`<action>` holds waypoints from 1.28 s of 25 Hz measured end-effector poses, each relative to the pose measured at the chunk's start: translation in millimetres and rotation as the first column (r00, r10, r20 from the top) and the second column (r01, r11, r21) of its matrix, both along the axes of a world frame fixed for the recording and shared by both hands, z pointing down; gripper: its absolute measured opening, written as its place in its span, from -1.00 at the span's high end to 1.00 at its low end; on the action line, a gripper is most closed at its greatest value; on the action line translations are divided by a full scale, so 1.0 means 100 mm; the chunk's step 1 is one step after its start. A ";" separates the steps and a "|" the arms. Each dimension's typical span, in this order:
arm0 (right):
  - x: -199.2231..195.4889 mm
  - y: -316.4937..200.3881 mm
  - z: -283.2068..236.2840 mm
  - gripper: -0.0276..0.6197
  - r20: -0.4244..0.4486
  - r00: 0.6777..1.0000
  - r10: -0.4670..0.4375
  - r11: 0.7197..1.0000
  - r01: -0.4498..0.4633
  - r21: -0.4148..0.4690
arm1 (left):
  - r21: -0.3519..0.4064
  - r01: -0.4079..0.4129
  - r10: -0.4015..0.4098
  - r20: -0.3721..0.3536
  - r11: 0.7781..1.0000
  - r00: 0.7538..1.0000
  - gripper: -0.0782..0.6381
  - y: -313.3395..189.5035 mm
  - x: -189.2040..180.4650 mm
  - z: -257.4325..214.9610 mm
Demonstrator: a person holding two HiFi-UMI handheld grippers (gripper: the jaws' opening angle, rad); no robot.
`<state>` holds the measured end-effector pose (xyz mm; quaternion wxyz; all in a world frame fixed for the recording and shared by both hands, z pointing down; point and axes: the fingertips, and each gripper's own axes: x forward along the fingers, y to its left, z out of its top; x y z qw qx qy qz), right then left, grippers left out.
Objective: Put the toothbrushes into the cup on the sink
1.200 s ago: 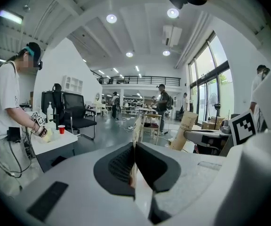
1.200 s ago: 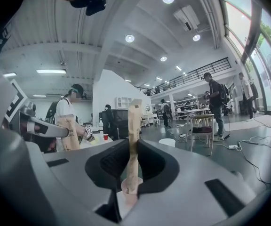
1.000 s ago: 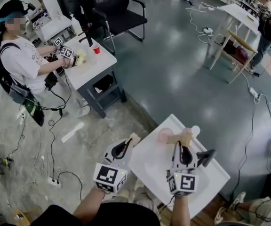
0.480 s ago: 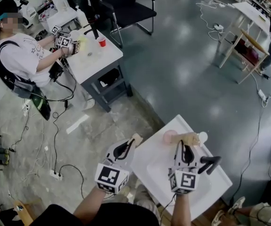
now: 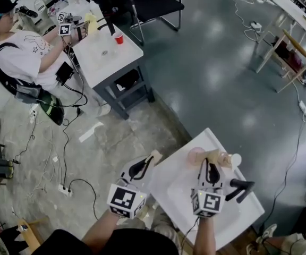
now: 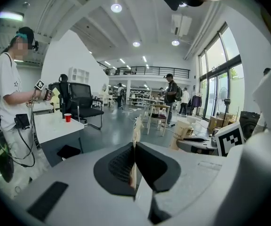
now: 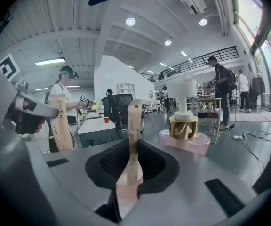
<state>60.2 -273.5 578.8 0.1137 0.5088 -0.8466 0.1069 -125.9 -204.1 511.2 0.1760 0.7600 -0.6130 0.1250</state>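
The right pack [image 7: 134, 126] is looking like matt brown kraft paper, and so is the thin left pack [image 6: 136, 131]. The cup [image 7: 182, 144] is showing glossy, translucent pink plastic. The bottle [image 7: 183, 127] is wearing a shiny gold metallic band. The left gripper [image 6: 134, 149] and right gripper [image 7: 133, 161] are showing smooth matt grey plastic shells and ribbed black pads [image 7: 112, 161]. The white sink [image 5: 179, 191] is looking smooth. The floor [image 5: 211, 73] is gleaming grey beyond the sink's far edge, and lying rough and dull off its left edge.

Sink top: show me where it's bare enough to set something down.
Bare: the white sink top between the left gripper and right gripper, and its near corner beside the black faucet. Crowded: the far edge, where the pink cup, a gold-and-white container and the held toothbrush pack bunch together.
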 end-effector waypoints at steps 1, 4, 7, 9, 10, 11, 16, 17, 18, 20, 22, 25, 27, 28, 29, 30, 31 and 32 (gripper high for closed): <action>0.00 0.00 0.04 0.75 0.001 1.000 0.000 1.000 0.000 -0.005 | 0.000 -0.001 0.001 0.001 1.000 1.000 0.76 -0.01 0.00 0.02; -0.01 -0.01 0.12 0.75 -0.006 1.000 0.003 1.000 -0.004 -0.019 | 0.008 -0.005 0.005 0.007 1.000 1.000 0.76 -0.04 -0.02 0.06; -0.02 -0.02 0.20 0.75 -0.019 1.000 0.001 1.000 -0.002 -0.031 | -0.001 -0.004 0.004 0.009 1.000 1.000 0.76 -0.05 -0.04 0.11; -0.01 -0.02 0.25 0.75 -0.027 1.000 0.002 0.999 -0.003 -0.040 | -0.008 -0.003 0.003 0.006 1.000 1.000 0.76 -0.06 -0.04 0.14; -0.01 -0.02 0.27 0.75 -0.031 1.000 0.003 0.999 -0.004 -0.045 | -0.014 -0.003 0.003 0.003 1.000 1.000 0.76 -0.05 -0.04 0.16; 0.00 -0.02 0.29 0.75 -0.035 0.999 0.002 0.999 -0.004 -0.050 | -0.024 -0.002 0.002 -0.001 1.000 1.000 0.76 -0.04 -0.04 0.17; 0.00 -0.03 0.29 0.74 -0.018 1.000 0.019 0.998 -0.020 -0.057 | -0.017 -0.007 0.007 0.007 1.000 1.000 0.76 -0.03 -0.04 0.18; 0.00 -0.03 0.29 0.74 -0.013 1.000 0.021 0.998 -0.022 -0.054 | -0.015 -0.008 0.008 0.007 1.000 1.000 0.76 -0.03 -0.04 0.18; -0.01 -0.04 0.28 0.73 -0.011 1.000 0.022 0.998 -0.023 -0.051 | -0.016 -0.007 0.007 0.006 1.000 1.000 0.76 -0.02 -0.04 0.17; -0.01 -0.04 0.27 0.70 -0.005 1.000 0.026 0.999 -0.026 -0.045 | -0.028 -0.005 0.005 -0.001 1.000 1.000 0.76 0.00 -0.04 0.18; -0.01 -0.03 0.30 0.60 0.000 1.000 0.027 0.998 -0.027 -0.052 | -0.044 -0.003 0.002 -0.008 0.999 1.000 0.76 0.03 -0.03 0.20; 0.01 0.01 0.34 0.42 0.000 1.000 0.017 0.997 -0.017 -0.076 | -0.031 -0.008 0.007 -0.001 0.999 1.000 0.76 0.03 -0.01 0.20; 0.01 0.01 0.33 0.36 0.007 1.000 0.018 0.997 -0.018 -0.077 | -0.022 -0.011 0.011 0.002 1.000 1.000 0.76 0.03 0.00 0.19; 0.01 0.01 0.33 0.35 0.004 1.000 0.019 0.997 -0.018 -0.078 | -0.025 -0.010 0.010 0.000 1.000 1.000 0.76 0.04 0.00 0.19; 0.01 0.02 0.32 0.34 0.002 1.000 0.018 0.997 -0.018 -0.079 | -0.029 -0.010 0.010 -0.003 1.000 1.000 0.76 0.05 0.01 0.19; 0.01 0.02 0.32 0.34 0.001 1.000 0.018 0.997 -0.018 -0.080 | -0.030 -0.010 0.009 -0.005 1.000 1.000 0.76 0.05 0.01 0.19; 0.01 0.03 0.33 0.34 -0.001 1.000 0.018 0.997 -0.018 -0.081 | -0.031 -0.009 0.009 -0.006 0.999 1.000 0.76 0.06 0.01 0.19; 0.02 0.04 0.33 0.34 -0.002 1.000 0.019 0.996 -0.019 -0.082 | -0.036 -0.009 0.008 -0.010 0.999 1.000 0.76 0.07 0.01 0.19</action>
